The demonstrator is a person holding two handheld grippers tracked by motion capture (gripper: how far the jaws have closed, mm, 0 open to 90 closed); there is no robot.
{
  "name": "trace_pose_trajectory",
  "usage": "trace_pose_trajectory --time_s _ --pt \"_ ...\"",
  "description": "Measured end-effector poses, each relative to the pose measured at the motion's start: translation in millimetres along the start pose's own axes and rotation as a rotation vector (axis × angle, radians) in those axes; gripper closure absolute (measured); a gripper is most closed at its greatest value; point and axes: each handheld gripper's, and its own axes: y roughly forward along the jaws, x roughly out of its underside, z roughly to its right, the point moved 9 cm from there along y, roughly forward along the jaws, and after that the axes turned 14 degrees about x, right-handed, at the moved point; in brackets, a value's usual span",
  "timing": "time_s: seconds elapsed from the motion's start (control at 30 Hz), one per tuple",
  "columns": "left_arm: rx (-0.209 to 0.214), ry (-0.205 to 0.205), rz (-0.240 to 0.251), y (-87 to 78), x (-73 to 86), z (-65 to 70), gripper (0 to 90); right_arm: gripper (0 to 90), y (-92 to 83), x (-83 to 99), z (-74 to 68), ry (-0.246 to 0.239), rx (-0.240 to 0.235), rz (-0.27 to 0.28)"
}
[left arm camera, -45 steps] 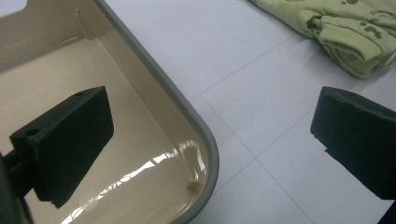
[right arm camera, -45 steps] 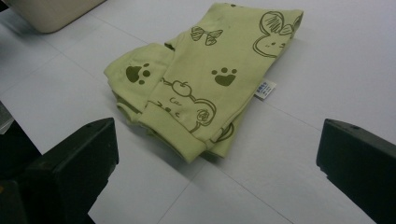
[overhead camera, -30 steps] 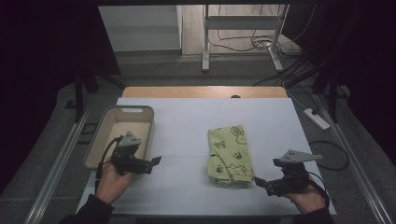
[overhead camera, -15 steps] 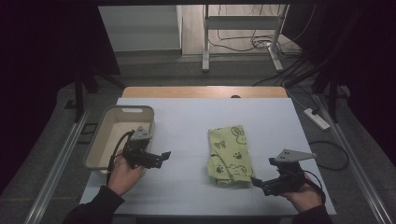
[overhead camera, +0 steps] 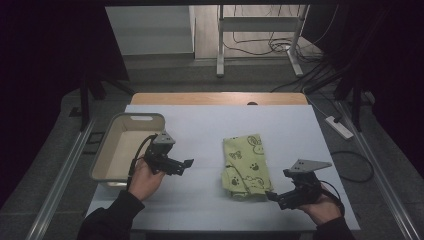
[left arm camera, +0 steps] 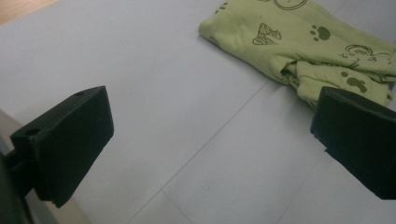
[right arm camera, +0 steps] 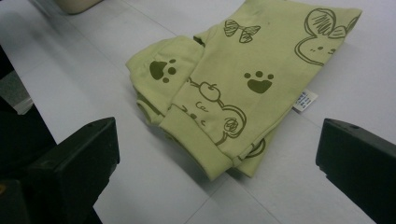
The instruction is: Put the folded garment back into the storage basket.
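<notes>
- I find a folded green garment (overhead camera: 247, 165) lying flat on the white tabletop (overhead camera: 210, 130), a little right of centre; it carries dark printed paw marks, a bow and a rabbit outline.
- In the right gripper view the garment (right arm camera: 233, 88) shows a small white label (right arm camera: 305, 101) sticking out at one folded edge, and its cuffed end lies nearest the camera.
- My left gripper (overhead camera: 186, 164) is held above the tabletop just beside the right wall of a beige bin (overhead camera: 116, 172), pointing towards the garment and well apart from it.
- The left gripper's fingers (left arm camera: 70, 140) stand wide apart in the left gripper view, with bare tabletop between them and nothing held; the garment (left arm camera: 303, 46) lies ahead, towards the upper right of that view.
- My right gripper (overhead camera: 272, 196) sits low at the near right of the tabletop, its tip just beside the garment's near corner; I cannot tell whether it touches the cloth.
- The right gripper's fingers (right arm camera: 79, 163) are also spread wide and hold nothing, the garment's near end lying ahead between them.
- The beige bin stands at the tabletop's left edge, open side up; its visible interior is plain.
- Each gripper is held in a hand, with a dark sleeve (overhead camera: 112, 220) showing on the left arm.
</notes>
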Motion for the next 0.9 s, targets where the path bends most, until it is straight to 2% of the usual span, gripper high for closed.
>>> trace_pose_trajectory --time_s 0.03,0.33,0.5,0.9 --pt "0.011 0.006 -0.005 3.5 -2.2 1.1 0.0 0.0 1.5 -0.1 -0.8 -0.006 0.0 -0.003" --pt "0.022 0.02 -0.016 16.2 -8.8 1.0 0.0 0.0 6.3 -1.4 -4.1 -0.024 -0.004 -0.012" --pt "0.052 0.034 -0.014 28.4 -16.0 1.6 0.2 0.0 10.4 -1.2 -5.6 -0.042 -0.014 -0.016" --pt "0.052 0.043 -0.029 55.5 -32.5 0.6 0.0 0.0 17.2 -3.6 -7.9 -0.066 -0.031 -0.017"
